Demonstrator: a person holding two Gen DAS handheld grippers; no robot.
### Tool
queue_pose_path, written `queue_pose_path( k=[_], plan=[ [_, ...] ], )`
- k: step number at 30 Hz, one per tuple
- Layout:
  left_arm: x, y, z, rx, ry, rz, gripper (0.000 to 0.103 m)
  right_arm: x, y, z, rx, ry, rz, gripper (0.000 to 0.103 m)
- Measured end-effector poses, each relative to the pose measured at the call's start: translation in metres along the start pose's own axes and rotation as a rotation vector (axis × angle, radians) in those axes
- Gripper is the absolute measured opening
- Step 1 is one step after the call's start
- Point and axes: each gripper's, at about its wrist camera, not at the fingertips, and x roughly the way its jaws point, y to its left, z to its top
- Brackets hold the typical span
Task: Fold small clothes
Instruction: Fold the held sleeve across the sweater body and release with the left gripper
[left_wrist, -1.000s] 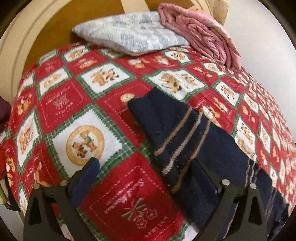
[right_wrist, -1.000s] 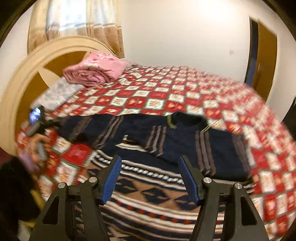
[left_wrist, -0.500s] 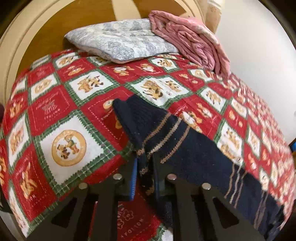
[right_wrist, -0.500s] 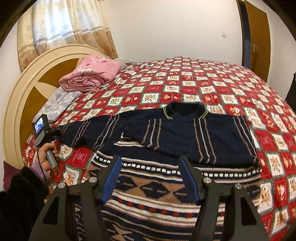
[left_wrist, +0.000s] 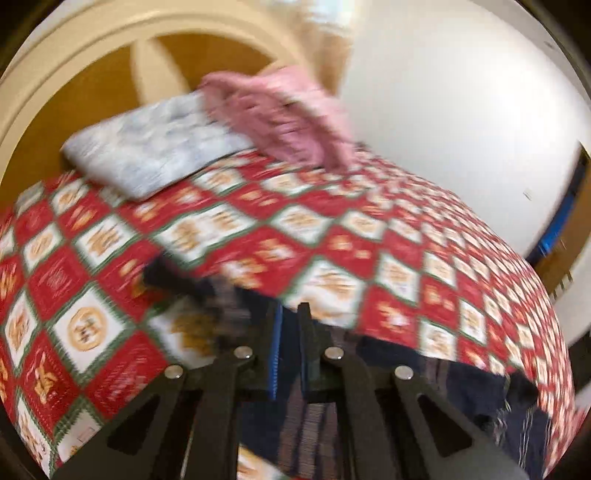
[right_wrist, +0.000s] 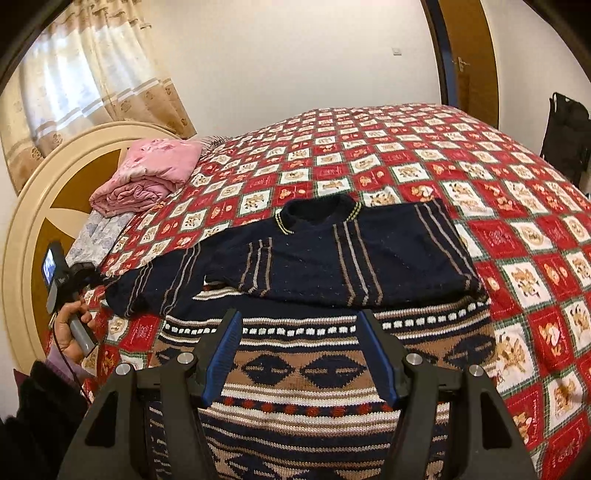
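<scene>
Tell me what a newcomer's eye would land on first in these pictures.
First the red, white and green patchwork bedspread, which covers the whole bed. On its near half lies a navy sweater with tan stripes, one sleeve folded across the chest and a brown patterned band at the hem. The left claw is shut on the other sleeve at the headboard side; the right claw hangs open over the hem.

Sweater (right_wrist: 332, 258) on bedspread (right_wrist: 424, 147)
</scene>
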Motion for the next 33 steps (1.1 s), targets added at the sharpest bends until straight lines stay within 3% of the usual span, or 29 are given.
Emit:
queue_pose_path(
  k=[8,11,14,16,18,21,24,28,30,33],
  plan=[
    [-0.059,-0.148,-0.045,0.276,-0.064,-0.230,0.008,-0.002,-0.021,0.000,0.052,-0.008,-0.007,0.065],
    [-0.068,-0.193,-0.067,0.348,-0.032,-0.315,0.008,-0.003,-0.028,-0.001,0.070,-0.001,-0.007,0.065],
    [-0.061,-0.200,-0.071,0.333,-0.014,-0.295,0.015,-0.007,-0.032,-0.002,0.059,-0.001,0.000,0.065],
    [-0.051,-0.184,-0.063,0.282,-0.007,-0.241,0.029,-0.012,-0.033,-0.003,0.038,-0.013,-0.011,0.065],
    [-0.040,-0.145,-0.048,0.207,-0.024,-0.118,0.075,-0.015,-0.037,-0.002,0.033,-0.027,-0.030,0.065],
    [-0.042,-0.075,-0.030,0.106,-0.102,0.064,0.079,-0.009,-0.046,-0.001,0.072,-0.016,-0.024,0.065],
    [-0.035,0.000,-0.009,-0.039,-0.074,0.170,0.083,0.005,-0.047,-0.002,0.099,0.020,-0.012,0.065],
    [-0.014,0.080,-0.002,-0.262,0.005,0.221,0.083,0.022,-0.034,-0.006,0.087,0.064,0.018,0.065],
    [0.000,0.100,-0.005,-0.327,0.043,0.239,0.083,0.026,-0.025,-0.007,0.061,0.074,0.027,0.065],
    [0.026,0.103,-0.014,-0.344,0.112,0.241,0.083,0.026,-0.015,-0.007,0.029,0.078,0.023,0.065]
  ],
)
